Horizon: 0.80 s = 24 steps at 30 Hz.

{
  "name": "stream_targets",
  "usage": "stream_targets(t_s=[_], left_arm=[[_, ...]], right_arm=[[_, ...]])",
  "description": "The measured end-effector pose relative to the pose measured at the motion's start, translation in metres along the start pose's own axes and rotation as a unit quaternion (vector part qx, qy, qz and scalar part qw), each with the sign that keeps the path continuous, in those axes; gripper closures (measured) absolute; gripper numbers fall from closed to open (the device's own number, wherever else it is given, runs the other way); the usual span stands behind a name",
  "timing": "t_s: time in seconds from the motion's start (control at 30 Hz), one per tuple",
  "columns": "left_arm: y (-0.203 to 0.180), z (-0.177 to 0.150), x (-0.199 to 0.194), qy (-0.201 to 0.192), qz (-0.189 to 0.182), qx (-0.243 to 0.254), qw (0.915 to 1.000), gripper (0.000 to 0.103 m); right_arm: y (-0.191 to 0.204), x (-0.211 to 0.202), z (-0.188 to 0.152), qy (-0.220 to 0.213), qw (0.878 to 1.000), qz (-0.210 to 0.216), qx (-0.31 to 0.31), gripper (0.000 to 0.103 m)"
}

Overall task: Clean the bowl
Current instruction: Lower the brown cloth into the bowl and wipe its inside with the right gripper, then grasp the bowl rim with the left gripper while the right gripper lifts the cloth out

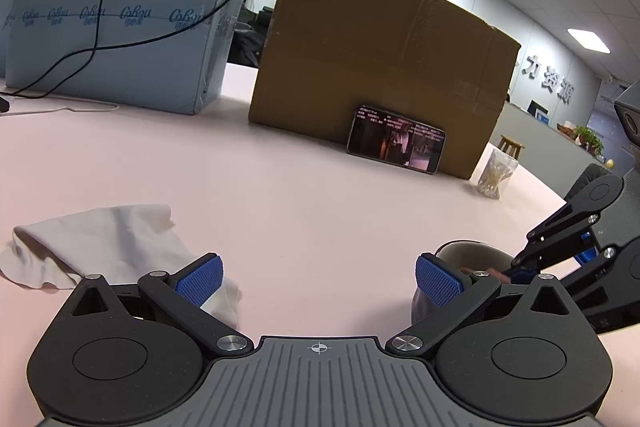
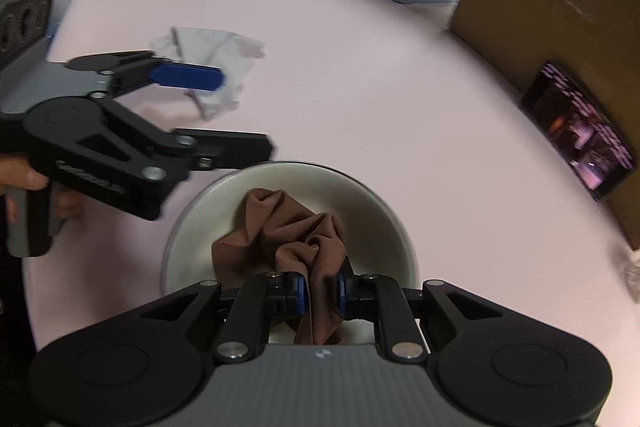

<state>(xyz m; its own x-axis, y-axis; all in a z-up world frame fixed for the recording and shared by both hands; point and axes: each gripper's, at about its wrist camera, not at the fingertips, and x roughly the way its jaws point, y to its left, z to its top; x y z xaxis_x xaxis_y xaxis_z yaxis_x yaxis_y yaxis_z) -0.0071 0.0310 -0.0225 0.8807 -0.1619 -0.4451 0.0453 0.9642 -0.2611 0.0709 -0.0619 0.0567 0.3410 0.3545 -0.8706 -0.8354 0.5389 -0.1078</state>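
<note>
The pink bench [image 2: 360, 75] carries everything here. At its far side a brown cardboard box [image 1: 380, 67] stands beside a pale blue wrapped package [image 1: 120, 27], with a phone [image 1: 396, 143] propped against the box, its screen lit. A small clear packet of cotton swabs [image 1: 494, 175] lies just right of the box.

The white bowl [image 2: 360, 195] sits on the bench directly under the right gripper [image 2: 322, 293], which points steeply down into it. That gripper is clamped on a bunched brown cloth [image 2: 284, 227], whose folds spill forward onto the bowl's floor, so the wiping surface already lies inside the bowl. The right hand is clearly the working one.

The left gripper [image 1: 318, 279] hovers with its jaws wide apart and nothing between them. The bowl lies just to its right; in the right wrist view one black finger reaches close to the bowl's left rim, though contact cannot be confirmed. A steadying grip on that rim looks like the likely call before wiping.

A crumpled white cloth [image 1: 100, 239] lies on the bench to the left gripper's left, clear of the bowl. Nothing stands between the brown cloth and the bowl's inner wall.
</note>
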Motion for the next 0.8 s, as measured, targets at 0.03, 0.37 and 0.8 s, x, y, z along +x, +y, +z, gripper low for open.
stream_targets(t_s=[0.03, 0.37, 0.8], left_arm=[[0.0, 0.0, 0.0, 0.0, 0.0, 0.0, 1.0, 0.0], [0.0, 0.0, 0.002, 0.006, 0.001, -0.001, 1.0, 0.0], [0.013, 0.003, 0.015, 0.042, -0.026, -0.039, 0.998, 0.0]], right_arm=[[-0.002, 0.0, 0.0, -0.002, 1.0, -0.003, 0.003, 0.088], [0.01, 0.002, 0.001, -0.023, 0.999, 0.026, -0.014, 0.088], [0.009, -0.067, -0.071, -0.228, 0.969, -0.01, 0.098, 0.088]])
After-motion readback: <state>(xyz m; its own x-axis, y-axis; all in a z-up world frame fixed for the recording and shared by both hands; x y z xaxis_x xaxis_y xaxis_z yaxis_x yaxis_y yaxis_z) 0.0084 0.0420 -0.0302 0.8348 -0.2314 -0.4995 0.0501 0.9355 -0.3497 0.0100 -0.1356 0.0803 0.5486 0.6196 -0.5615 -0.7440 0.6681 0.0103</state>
